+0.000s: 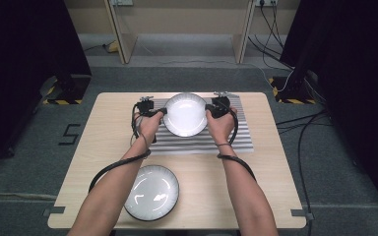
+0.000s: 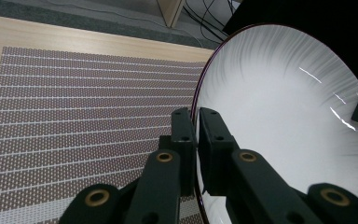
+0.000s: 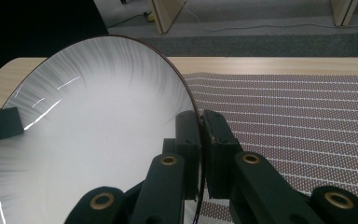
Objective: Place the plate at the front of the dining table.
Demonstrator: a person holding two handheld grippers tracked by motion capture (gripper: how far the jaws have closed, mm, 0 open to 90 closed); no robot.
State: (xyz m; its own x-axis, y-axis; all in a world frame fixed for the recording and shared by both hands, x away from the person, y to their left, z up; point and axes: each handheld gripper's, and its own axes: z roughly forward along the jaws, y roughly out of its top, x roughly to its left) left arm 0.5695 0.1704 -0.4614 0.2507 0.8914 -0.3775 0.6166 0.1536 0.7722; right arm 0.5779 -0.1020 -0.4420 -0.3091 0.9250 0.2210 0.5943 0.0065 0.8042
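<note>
a wooden table (image 1: 270,162) carries a striped mat (image 1: 236,135) and, near the person, a second plate (image 1: 152,191). over the mat is a white plate (image 1: 184,114), its rim pinched by the left gripper (image 1: 163,111) and right gripper (image 1: 207,109) at opposite sides.
</note>
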